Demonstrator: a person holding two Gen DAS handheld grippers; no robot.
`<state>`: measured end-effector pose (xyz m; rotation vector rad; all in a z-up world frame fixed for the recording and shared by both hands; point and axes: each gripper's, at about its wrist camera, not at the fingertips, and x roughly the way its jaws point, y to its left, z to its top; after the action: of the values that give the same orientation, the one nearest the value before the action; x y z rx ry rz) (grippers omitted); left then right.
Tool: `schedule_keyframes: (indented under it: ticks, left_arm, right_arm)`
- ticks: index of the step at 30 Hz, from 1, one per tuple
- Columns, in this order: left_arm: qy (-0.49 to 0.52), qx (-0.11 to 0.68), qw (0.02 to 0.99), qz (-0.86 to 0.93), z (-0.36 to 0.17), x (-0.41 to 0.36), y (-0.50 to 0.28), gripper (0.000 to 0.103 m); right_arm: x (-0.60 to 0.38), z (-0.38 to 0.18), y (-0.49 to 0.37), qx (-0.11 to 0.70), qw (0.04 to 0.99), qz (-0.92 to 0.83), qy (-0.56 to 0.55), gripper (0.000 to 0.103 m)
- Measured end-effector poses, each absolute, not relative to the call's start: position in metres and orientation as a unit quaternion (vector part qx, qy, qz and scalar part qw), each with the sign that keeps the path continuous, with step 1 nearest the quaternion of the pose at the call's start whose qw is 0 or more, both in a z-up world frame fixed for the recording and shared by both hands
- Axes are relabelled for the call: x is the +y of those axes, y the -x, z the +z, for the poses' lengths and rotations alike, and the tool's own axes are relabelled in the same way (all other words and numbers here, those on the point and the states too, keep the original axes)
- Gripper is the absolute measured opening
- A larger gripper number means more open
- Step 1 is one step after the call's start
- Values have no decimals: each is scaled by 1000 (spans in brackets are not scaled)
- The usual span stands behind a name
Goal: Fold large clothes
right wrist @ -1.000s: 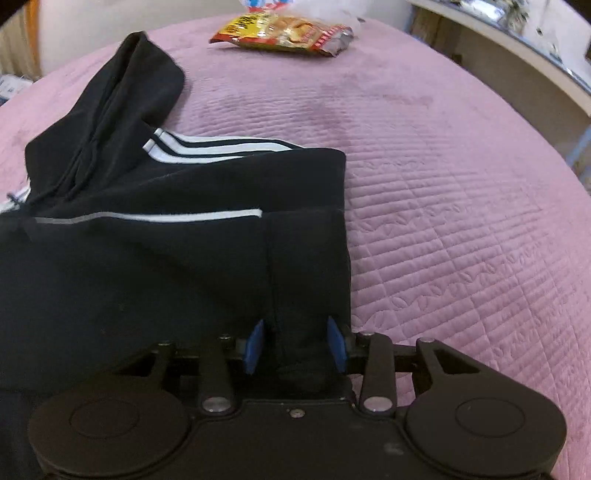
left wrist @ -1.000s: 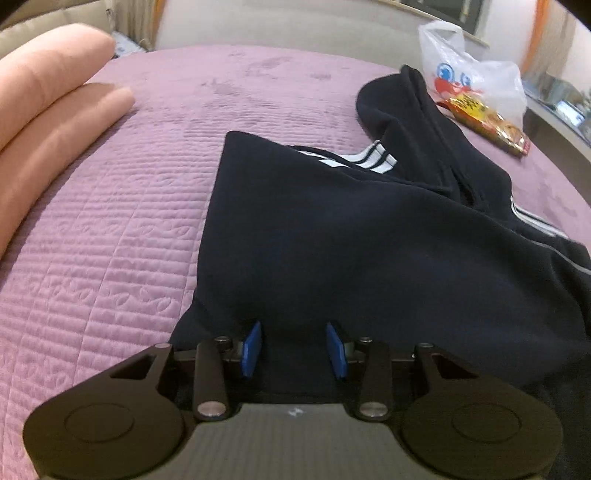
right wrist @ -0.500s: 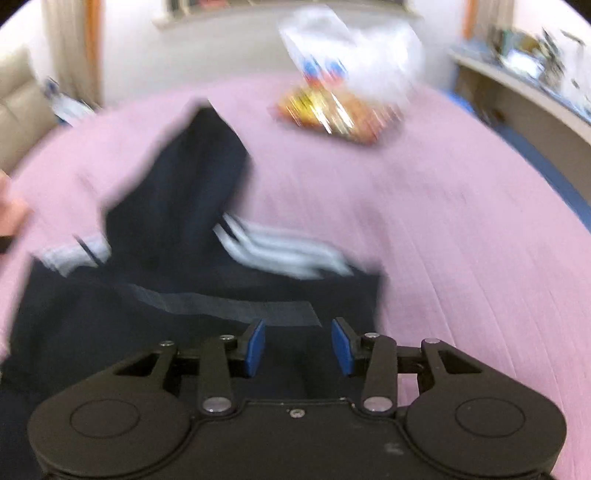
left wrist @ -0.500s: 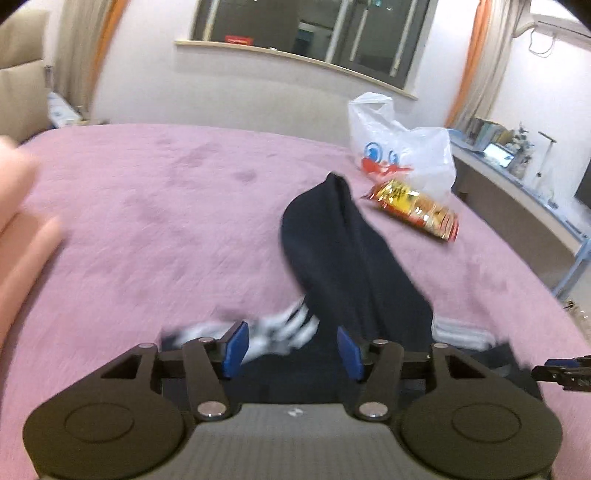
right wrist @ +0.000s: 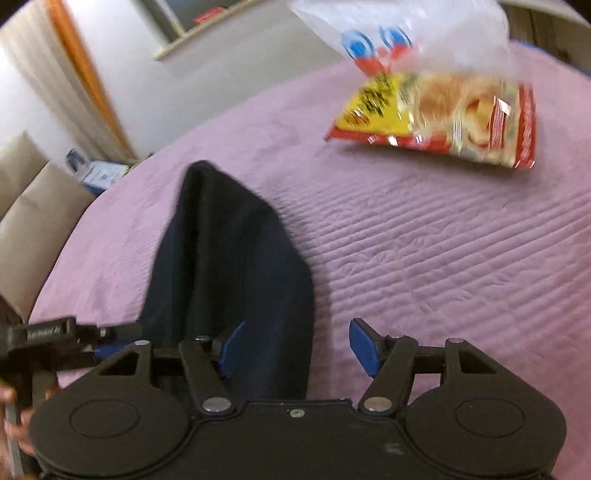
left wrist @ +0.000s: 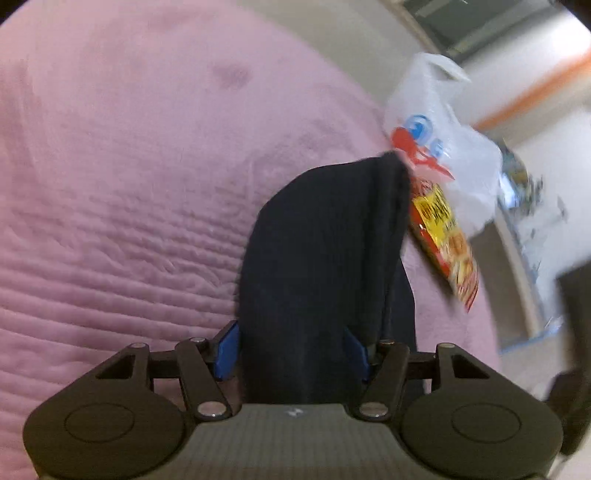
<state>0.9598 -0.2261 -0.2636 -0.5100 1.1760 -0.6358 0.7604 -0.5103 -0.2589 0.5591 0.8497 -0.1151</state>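
Note:
A dark navy hoodie lies on the pink quilted bedspread (left wrist: 129,184); only its pointed hood (left wrist: 321,240) shows now. My left gripper (left wrist: 291,349) is over the base of the hood. Its jaws stand wide and the cloth fills the gap between the blue pads. In the right wrist view the hood (right wrist: 229,251) runs up from between the fingers. My right gripper (right wrist: 295,347) is opening: its left pad is at the cloth and its right pad is free over the bedspread (right wrist: 443,258). Part of my left gripper (right wrist: 92,341) shows at the left edge, beside the hood.
A red and yellow snack packet (right wrist: 443,122) lies on the bed just beyond the hood, with a white plastic bag (right wrist: 406,29) behind it. In the left wrist view the packet (left wrist: 447,240) touches the hood's right side. Beige cushions (right wrist: 29,210) stand at the bed's left.
Both grippers have left the hoodie's folded body and swept forward to the hood. Both jaws have widened. The striped sleeve has dropped out of view.

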Motion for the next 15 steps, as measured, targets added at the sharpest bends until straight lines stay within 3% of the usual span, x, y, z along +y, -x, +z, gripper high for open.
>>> schedule_keyframes:
  ticks: [3,5,6,7,8,9,15]
  left_arm:
    - [278,545,728,-308,-280,-231,-975,62]
    - [283,547,726,-306,-283,-235,-980,54]
    - [274,544,732,-305,-282,-238,-980,27]
    - [251,538,746,-302,-278,-242,-977,6]
    - [243,528,753,-309,-271,-244,-974,5]
    - [237,511,764,-315,-262,-244,-969,5]
    - [262,414,786,-377,-194,-199,-915,5]
  right_arm:
    - [-519,-280,-782,416,854,-52,-309,77]
    - [-518,-284,-787,406,853,-54,-323,77]
    - [-516,-284,-791,408,853,-51,-323,72]
    - [-510,-282,-796,419,854,-49,-306,35]
    - [-502,-278,-800,430,858,-47,-278,15]
    - [-493,-273,-801,436,862,-41,-255,11]
    - [-478,-202,-741,351,910,0,-220,8]
